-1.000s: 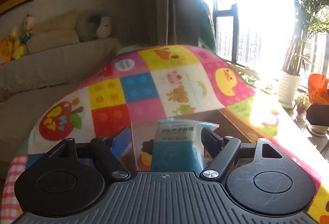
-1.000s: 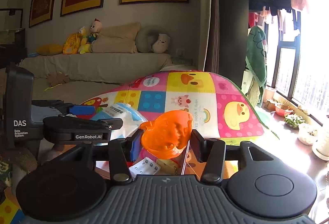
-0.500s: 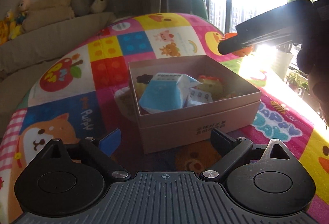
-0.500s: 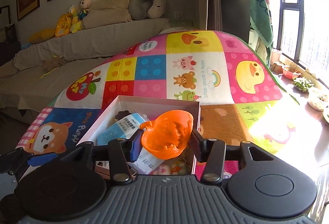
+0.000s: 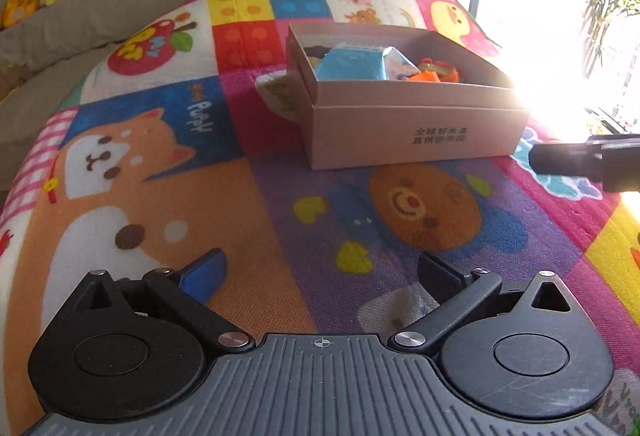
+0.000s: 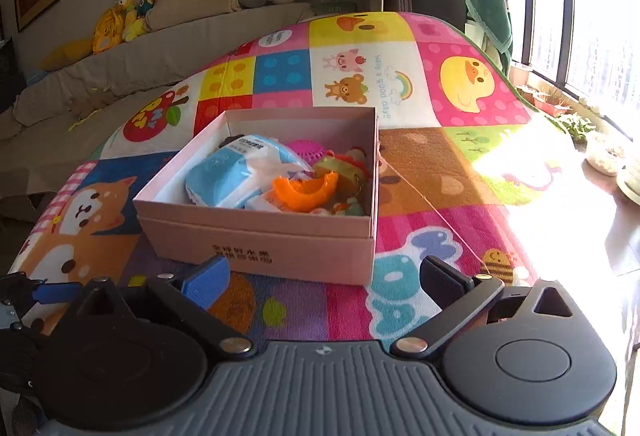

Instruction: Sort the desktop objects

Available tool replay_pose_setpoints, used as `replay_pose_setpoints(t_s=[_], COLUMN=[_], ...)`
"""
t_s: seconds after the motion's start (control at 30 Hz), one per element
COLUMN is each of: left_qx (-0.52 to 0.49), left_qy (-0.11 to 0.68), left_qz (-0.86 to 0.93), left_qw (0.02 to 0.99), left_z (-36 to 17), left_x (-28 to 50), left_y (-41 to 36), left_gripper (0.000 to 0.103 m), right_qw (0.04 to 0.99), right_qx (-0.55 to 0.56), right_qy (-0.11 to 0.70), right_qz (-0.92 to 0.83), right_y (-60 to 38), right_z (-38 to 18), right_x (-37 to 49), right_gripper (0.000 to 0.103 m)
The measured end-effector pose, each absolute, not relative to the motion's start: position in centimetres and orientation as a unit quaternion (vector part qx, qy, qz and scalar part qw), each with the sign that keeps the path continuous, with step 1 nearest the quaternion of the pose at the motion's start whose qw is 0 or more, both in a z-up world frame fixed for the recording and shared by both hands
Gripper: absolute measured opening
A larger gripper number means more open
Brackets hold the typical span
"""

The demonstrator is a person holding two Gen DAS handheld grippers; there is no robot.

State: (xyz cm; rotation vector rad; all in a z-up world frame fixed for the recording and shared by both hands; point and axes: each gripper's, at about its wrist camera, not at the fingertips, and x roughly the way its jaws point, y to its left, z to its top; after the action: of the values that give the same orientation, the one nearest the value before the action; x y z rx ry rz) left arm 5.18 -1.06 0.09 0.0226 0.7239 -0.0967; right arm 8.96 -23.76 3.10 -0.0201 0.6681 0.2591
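Note:
A pink cardboard box [image 6: 256, 236] stands on the colourful play mat [image 6: 440, 171]. Inside lie a blue-and-white packet [image 6: 236, 171], an orange toy [image 6: 306, 189] and other small items. The box also shows in the left wrist view [image 5: 416, 127], with the blue packet [image 5: 350, 65] and the orange toy [image 5: 434, 75] in it. My left gripper [image 5: 320, 272] is open and empty, low over the mat, well in front of the box. My right gripper [image 6: 324, 276] is open and empty, just in front of the box.
A thin string [image 6: 432, 211] runs from the box's right edge toward my right gripper. A sofa [image 6: 160, 43] with soft toys stands behind the mat. Plant pots [image 6: 600, 155] sit at the sunlit right side. The right gripper's finger [image 5: 580, 159] shows at the right edge of the left wrist view.
My left gripper let the blue packet go into the box and drew back. My right gripper let the orange toy go into the box and drew back too.

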Motion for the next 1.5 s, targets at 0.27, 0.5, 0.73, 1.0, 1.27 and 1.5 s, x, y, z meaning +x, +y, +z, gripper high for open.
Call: replay_pose_setpoints(t_s=[0.27,0.5,0.73,1.0,1.27,1.5], left_qx=[0.009,0.002,0.004,0.004,0.004,0.004], left_qy=[0.347,0.339,0.340,0.340,0.340,0.340], left_qz=[-0.015,-0.005,-0.004,-0.004,-0.004,-0.004], left_qw=[0.938,0.941,0.940,0.940,0.940,0.940], left_z=[-0.4,-0.5,-0.5,-0.5,-0.5,-0.5], left_x=[5.5,5.5,5.5,5.4,5.5,5.5], left_y=[-2.6,-2.6,-2.6,-2.7,-2.7,-2.7], left_gripper=[0.103,0.103,0.103,0.103,0.103,0.103], right_qw=[0.926,0.927,0.934,0.935,0.935,0.935], right_qx=[-0.072,-0.037,-0.035,-0.035,-0.035,-0.035], right_qy=[0.350,0.358,0.339,0.339,0.339,0.339], right_qz=[0.123,0.107,0.103,0.103,0.103,0.103], right_y=[-21.8,-22.4,-22.6,-22.5,-22.5,-22.6], right_z=[-0.1,-0.7,-1.1,-1.2,-1.2,-1.1], right_x=[6.9,9.3,8.4,8.4,8.4,8.3], right_gripper=[0.103,0.103,0.103,0.103,0.103,0.103])
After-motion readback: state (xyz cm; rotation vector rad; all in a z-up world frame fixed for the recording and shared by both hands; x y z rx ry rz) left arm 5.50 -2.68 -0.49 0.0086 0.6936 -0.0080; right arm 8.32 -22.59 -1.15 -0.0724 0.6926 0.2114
